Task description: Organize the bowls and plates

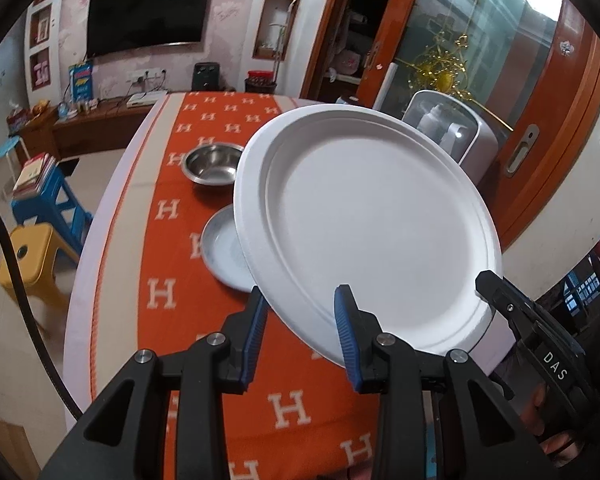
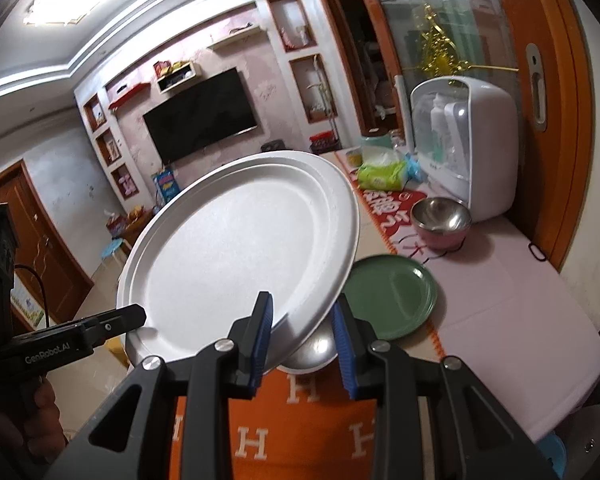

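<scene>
Counted across both views:

- One large white plate (image 1: 376, 236), filling the middle of each frame, lifted off the desk (image 1: 112, 208).
- One green plate (image 2: 392, 296), right of centre in the right wrist view.
- One small grey plate (image 1: 224, 252), left of centre in the left wrist view, partly hidden by the white plate.
- Two steel bowls: one plain bowl (image 1: 214, 162) upper centre in the left wrist view, one pink-sided bowl (image 2: 440, 220) at right in the right wrist view.
- Two tongs: the left tongs (image 1: 300, 332) and the right tongs (image 2: 302, 340), each at the bottom of its own view.
- One orange cloth (image 1: 204, 304) with white H letters.
- One television (image 1: 148, 14), upper left.
- Two plastic stools, one blue stool (image 1: 48, 204) and one yellow stool (image 1: 28, 260), at far left.
</scene>
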Available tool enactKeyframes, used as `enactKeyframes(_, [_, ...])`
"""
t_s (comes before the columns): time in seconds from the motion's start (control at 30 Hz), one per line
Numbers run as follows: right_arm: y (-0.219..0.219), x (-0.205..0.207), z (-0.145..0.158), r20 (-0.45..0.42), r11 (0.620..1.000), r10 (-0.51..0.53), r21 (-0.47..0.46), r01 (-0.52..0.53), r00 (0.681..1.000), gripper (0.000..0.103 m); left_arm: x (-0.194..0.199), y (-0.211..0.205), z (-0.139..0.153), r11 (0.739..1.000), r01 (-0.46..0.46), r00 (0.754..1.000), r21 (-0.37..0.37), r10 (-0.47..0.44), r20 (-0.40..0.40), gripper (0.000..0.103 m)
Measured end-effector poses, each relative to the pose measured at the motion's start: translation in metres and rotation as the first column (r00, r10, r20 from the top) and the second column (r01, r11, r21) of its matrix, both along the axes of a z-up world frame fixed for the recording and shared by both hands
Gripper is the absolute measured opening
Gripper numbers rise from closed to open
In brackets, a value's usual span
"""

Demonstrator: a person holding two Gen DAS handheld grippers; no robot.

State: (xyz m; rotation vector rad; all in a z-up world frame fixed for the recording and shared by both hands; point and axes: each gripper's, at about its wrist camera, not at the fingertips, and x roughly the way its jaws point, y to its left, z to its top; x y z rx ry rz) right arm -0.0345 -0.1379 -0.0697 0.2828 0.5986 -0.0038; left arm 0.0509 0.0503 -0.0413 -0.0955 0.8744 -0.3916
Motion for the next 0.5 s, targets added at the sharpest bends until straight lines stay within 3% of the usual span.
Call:
enactKeyframes(0.23, [0.017,-0.003,-0.017,-0.067,0.993,0.113,-0.011,-0.114,0.991,0.031,-0.025,0.025,-0.022,0.996,-0.087,0.994,0.002,0.087,-0.068,0.032])
enactKeyframes(0.5, [0.029,0.002,-0.036,-0.159,0.970,0.241,-0.005,-0.244,0.958,0.031,-0.054,0.042,-0.043,0.975,-0.219,0.965,0.019,0.220,-0.142,0.032])
